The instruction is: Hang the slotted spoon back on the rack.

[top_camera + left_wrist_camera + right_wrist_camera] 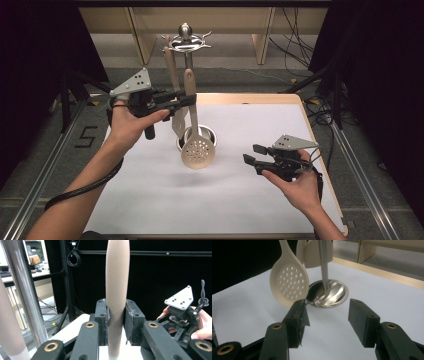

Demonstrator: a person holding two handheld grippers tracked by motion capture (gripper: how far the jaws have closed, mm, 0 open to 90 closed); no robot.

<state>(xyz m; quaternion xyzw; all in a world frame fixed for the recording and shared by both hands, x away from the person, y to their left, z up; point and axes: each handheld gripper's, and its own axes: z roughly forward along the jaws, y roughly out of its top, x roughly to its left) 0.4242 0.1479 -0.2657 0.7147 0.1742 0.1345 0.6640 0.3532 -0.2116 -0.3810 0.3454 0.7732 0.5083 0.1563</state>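
Observation:
A beige slotted skimmer (198,151) hangs upright, head down, just in front of the stand's round steel base (211,134). My left gripper (187,100) is shut on its handle (117,290), which stands vertically between the pads. The handle's top end sits below the hook ring of the metal utensil stand (188,44). My right gripper (252,154) is low over the white sheet to the right of the skimmer. It is open with nothing between its jaws (327,315) and faces the skimmer's perforated head (289,281) and the steel base (328,293).
A second beige utensil, a spatula (173,75), hangs from the stand just left of the skimmer's handle. The stand's pole (23,290) rises close on the left in the left gripper view. The white sheet (150,200) covers the wooden table (320,165); dark frames and cables surround it.

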